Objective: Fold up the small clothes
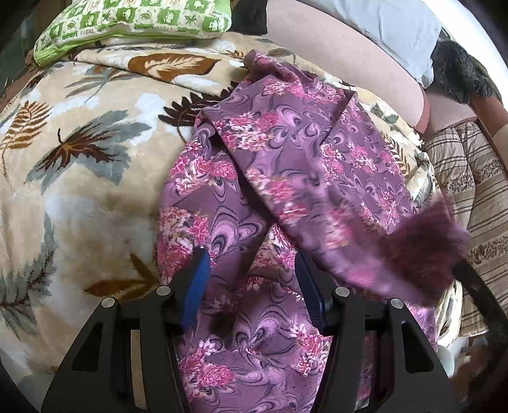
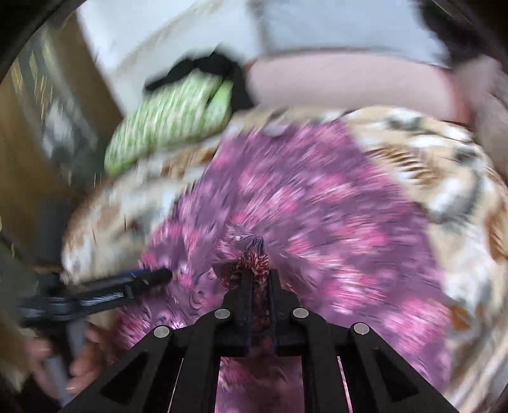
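Inspector: State of the 2 grippers?

Recorder: Right gripper is clamped on a bunched fold of the purple floral garment. Left gripper stands with jaws apart, gripping nothing.

Inspector: Garment's place?

Recorder: Spread on the leaf-print blanket, beneath and ahead of the left gripper, cloth lying between its fingers.

A bed carries everything, covered by a cream plush blanket printed with brown and grey-blue leaves. The purple floral garment lies directly on this blanket, rumpled, with one part crossed over another. At the far edge, a green-and-white patterned pillow rests on the blanket. To the right, a beige striped quilt lies just beside the blanket's edge.
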`<state>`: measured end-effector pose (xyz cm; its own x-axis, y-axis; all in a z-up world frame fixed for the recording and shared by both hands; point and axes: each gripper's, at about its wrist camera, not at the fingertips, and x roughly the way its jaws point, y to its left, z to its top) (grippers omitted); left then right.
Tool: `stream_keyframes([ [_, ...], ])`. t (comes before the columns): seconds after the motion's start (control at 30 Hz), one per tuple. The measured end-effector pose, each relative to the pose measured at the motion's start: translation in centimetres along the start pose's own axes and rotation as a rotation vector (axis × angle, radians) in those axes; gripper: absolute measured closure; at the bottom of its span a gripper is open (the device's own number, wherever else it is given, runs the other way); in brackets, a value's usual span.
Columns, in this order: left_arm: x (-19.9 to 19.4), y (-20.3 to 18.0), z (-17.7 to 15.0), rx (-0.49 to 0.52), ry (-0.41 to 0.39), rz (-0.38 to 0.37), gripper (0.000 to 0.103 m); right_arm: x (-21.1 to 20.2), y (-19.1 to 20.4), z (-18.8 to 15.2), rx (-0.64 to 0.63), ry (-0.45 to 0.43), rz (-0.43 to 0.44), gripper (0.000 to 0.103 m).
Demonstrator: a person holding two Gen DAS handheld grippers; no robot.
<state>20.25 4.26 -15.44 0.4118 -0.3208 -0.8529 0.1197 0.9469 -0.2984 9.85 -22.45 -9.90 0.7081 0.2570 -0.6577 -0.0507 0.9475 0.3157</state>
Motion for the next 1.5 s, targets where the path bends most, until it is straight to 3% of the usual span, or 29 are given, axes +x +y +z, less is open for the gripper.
stream_keyframes([
  [0.1, 0.4, 0.1, 0.1, -0.019, 0.015, -0.007, 0.048, -2.3, -3.9, -3.3, 0.152, -0.029, -0.021, 0.093],
  [0.17, 0.5, 0.3, 0.4, -0.037, 0.027, -0.026, 0.048, -0.9, -5.3, -5.2, 0.198, 0.068, -0.004, 0.084],
  [0.23, 0.6, 0.6, 1.1, -0.062, 0.041, -0.036, 0.048, -0.2, -6.2, -6.5, 0.235, 0.157, 0.027, 0.084],
  [0.33, 0.9, 1.7, 3.0, -0.147, 0.068, -0.077, 0.048, -3.3, -6.1, -5.3, 0.225, 0.037, 0.079, 0.083],
  [0.37, 1.0, 2.1, 3.6, -0.173, 0.071, -0.074, 0.048, -4.1, -5.6, -4.6, 0.205, -0.006, 0.085, 0.059],
  [0.4, 1.2, 2.3, 4.5, -0.191, 0.067, -0.069, 0.048, -4.7, -5.2, -3.6, 0.186, -0.04, 0.089, 0.02],
  [0.43, 1.5, 2.4, 5.6, -0.199, 0.059, -0.064, 0.048, -4.9, -4.7, -2.3, 0.155, -0.07, 0.113, 0.004],
  [0.47, 1.8, 2.3, 6.4, -0.199, 0.055, -0.057, 0.048, -4.6, -4.0, -1.1, 0.118, -0.083, 0.15, 0.002],
  [0.53, 2.8, 2.3, 8.4, -0.207, 0.057, -0.048, 0.048, -2.1, -2.7, 2.1, 0.059, -0.036, 0.24, 0.004],
  [0.6, 3.8, 2.9, 9.9, -0.236, 0.054, -0.051, 0.048, 0.9, -2.2, 5.1, 0.046, 0.013, 0.332, 0.024],
  [0.67, 5.0, 3.7, 11.1, -0.264, 0.054, -0.059, 0.048, 5.3, -1.9, 8.2, 0.041, 0.103, 0.415, 0.029],
  [0.7, 5.8, 4.3, 11.7, -0.286, 0.066, -0.068, 0.048, 7.6, -1.6, 9.5, 0.036, 0.138, 0.413, 0.037],
  [0.8, 7.0, 5.4, 11.9, -0.33, 0.081, -0.097, 0.053, 15.0, -1.3, 12.9, 0.048, 0.258, 0.37, 0.042],
  [0.87, 7.0, 5.4, 12.1, -0.319, 0.067, -0.122, 0.054, 20.2, -0.8, 14.7, 0.057, 0.367, 0.402, 0.044],
  [0.97, 6.8, 5.9, 12.4, -0.337, 0.043, -0.172, 0.055, 25.7, 0.2, 15.9, 0.053, 0.441, 0.351, 0.045],
  [1.03, 7.1, 6.2, 12.5, -0.364, 0.042, -0.198, 0.066, 28.5, 1.4, 15.7, 0.023, 0.497, 0.322, 0.051],
  [1.07, 7.5, 6.3, 12.5, -0.369, 0.059, -0.209, 0.069, 29.3, 1.8, 15.3, 0.013, 0.526, 0.305, 0.052],
  [1.13, 8.0, 6.4, 12.6, -0.375, 0.077, -0.217, 0.093, 30.0, 2.8, 14.8, -0.025, 0.536, 0.266, 0.055],
  [1.2, 8.1, 6.5, 12.6, -0.385, 0.087, -0.231, 0.098, 29.6, 2.2, 15.1, 0.003, 0.514, 0.312, 0.059],
  [1.3, 6.7, 7.1, 12.5, -0.397, 0.063, -0.214, 0.1, 28.6, 0.0, 15.4, 0.089, 0.5, 0.394, 0.06],
  [1.5, 5.9, 7.3, 12.3, -0.381, 0.063, -0.122, 0.1, 29.7, 1.5, 15.8, 0.053, 0.53, 0.374, 0.065],
])
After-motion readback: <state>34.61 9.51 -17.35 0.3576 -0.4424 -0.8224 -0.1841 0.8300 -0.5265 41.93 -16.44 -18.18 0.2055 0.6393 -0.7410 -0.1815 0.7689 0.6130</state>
